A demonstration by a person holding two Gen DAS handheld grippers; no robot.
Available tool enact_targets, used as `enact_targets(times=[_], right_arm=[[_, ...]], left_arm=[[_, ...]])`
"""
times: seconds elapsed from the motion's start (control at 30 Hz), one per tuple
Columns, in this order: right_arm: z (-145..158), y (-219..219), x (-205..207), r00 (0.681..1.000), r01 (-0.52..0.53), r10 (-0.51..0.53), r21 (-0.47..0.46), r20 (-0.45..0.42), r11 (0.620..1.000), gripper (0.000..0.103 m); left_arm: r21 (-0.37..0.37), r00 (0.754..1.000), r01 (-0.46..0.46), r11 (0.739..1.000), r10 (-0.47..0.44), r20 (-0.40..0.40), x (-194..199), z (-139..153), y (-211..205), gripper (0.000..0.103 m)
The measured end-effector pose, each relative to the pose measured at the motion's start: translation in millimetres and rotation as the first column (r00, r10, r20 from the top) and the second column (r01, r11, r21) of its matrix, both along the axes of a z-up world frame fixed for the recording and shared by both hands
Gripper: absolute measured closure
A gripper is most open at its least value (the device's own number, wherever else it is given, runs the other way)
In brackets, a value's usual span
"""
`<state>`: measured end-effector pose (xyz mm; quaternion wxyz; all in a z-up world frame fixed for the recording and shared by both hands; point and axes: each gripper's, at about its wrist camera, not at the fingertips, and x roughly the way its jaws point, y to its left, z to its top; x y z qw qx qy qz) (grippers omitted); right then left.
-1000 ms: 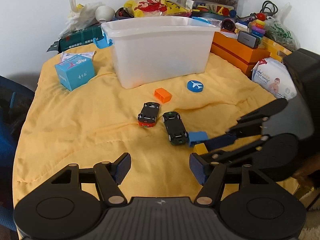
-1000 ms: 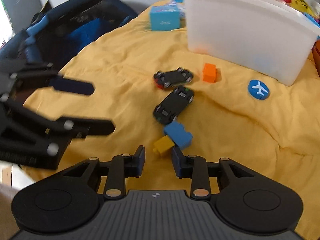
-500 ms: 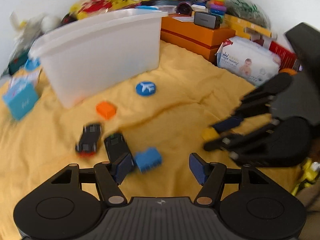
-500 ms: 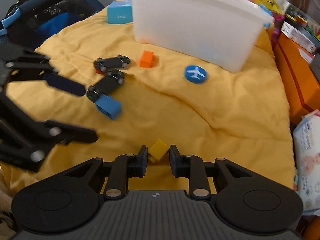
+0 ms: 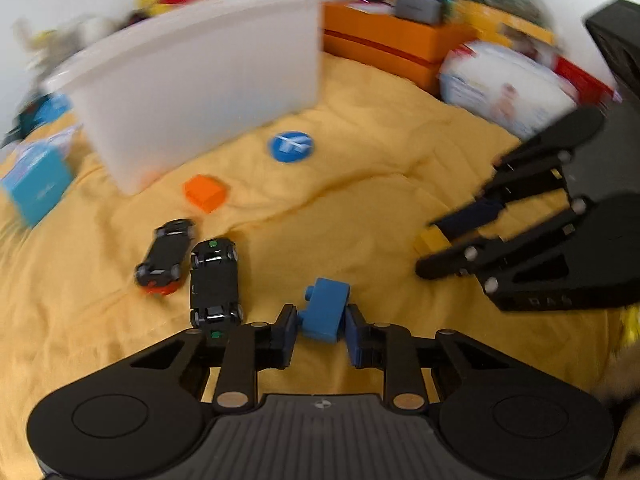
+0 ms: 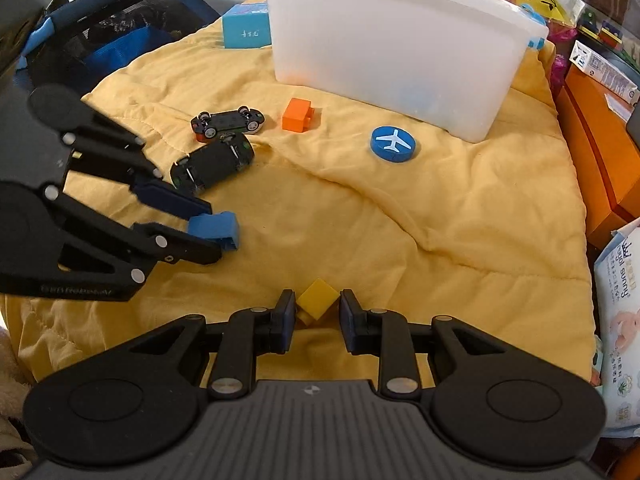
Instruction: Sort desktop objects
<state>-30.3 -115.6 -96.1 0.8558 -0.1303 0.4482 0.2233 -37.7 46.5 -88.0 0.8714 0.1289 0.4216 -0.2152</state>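
Blue block point(image 5: 324, 310): on the yellow cloth point(image 5: 360, 208) by the cars a second ago, now pinched by left gripper point(image 5: 320, 330)
Yellow block point(image 6: 317, 298): pinched by right gripper point(image 6: 316, 314)
Meaning: both ready for white bin point(image 6: 392, 48)

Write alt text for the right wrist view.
The right hand-held gripper grips a yellow block above a yellow quilt, while the left hand-held gripper grips a blue block. Beyond lie two toy cars, an orange block, a blue airplane disc and a white bin.
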Motion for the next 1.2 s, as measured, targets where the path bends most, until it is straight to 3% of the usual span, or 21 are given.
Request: enact_targets(times=[0.1, 0.2, 0.3, 0.4, 0.57, 0.77, 0.83, 0.9, 1.07, 1.2], right_arm=[[3, 3, 2, 1.0, -0.019, 0.019, 0.001, 0.009, 1.0, 0.076], [4, 6, 7, 0.999, -0.038, 0.038, 0.018, 0.007, 0.999, 0.076], [1, 10, 9, 0.997, -0.076, 0.076, -0.007, 0.021, 0.997, 0.074], [3, 5, 6, 0.997, -0.075, 0.076, -0.013, 0.032, 0.997, 0.069], [12, -14, -3, 0.999, -0.024, 0.024, 0.009, 0.048, 1.0, 0.065], [15, -25, -6, 0.998, 0.026, -0.028, 0.03, 0.048, 0.999, 0.065], [18, -26, -8, 0.998, 0.031, -0.034, 0.043, 0.06, 0.999, 0.065], [22, -27, -11, 0.997, 0.03, -0.034, 0.055, 0.072, 0.998, 0.065], [24, -25, -17, 0.996, 0.033, -0.038, 0.055, 0.076, 0.998, 0.065], [23, -26, -22, 0.997, 0.034, -0.038, 0.06, 0.067, 0.998, 0.065]], left_arm=[[0.03, 0.993, -0.065, 0.997, 0.062, 0.096, -8, 0, -7, 0.074], [0.046, 0.995, -0.05, 0.998, 0.046, 0.089, -8, -1, -11, 0.071], [-0.004, 0.996, -0.001, 1.0, 0.001, 0.091, -22, 5, -10, 0.056], [-0.069, 0.997, 0.038, 0.997, -0.033, 0.069, -37, 11, -9, 0.054], [-0.129, 0.995, -0.033, 0.991, 0.045, 0.09, -45, 25, 8, 0.045], [-0.166, 0.992, -0.123, 0.978, 0.123, -0.008, -14, 8, 21, 0.05], [-0.209, 0.988, -0.155, 0.966, 0.149, -0.043, -3, 3, 24, 0.053], [-0.258, 0.977, -0.211, 0.943, 0.191, -0.099, 10, -4, 29, 0.06], [-0.361, 0.946, -0.32, 0.876, 0.275, -0.172, 19, -7, 46, 0.061], [-0.345, 0.945, -0.323, 0.881, 0.279, -0.172, 20, -10, 45, 0.067]])
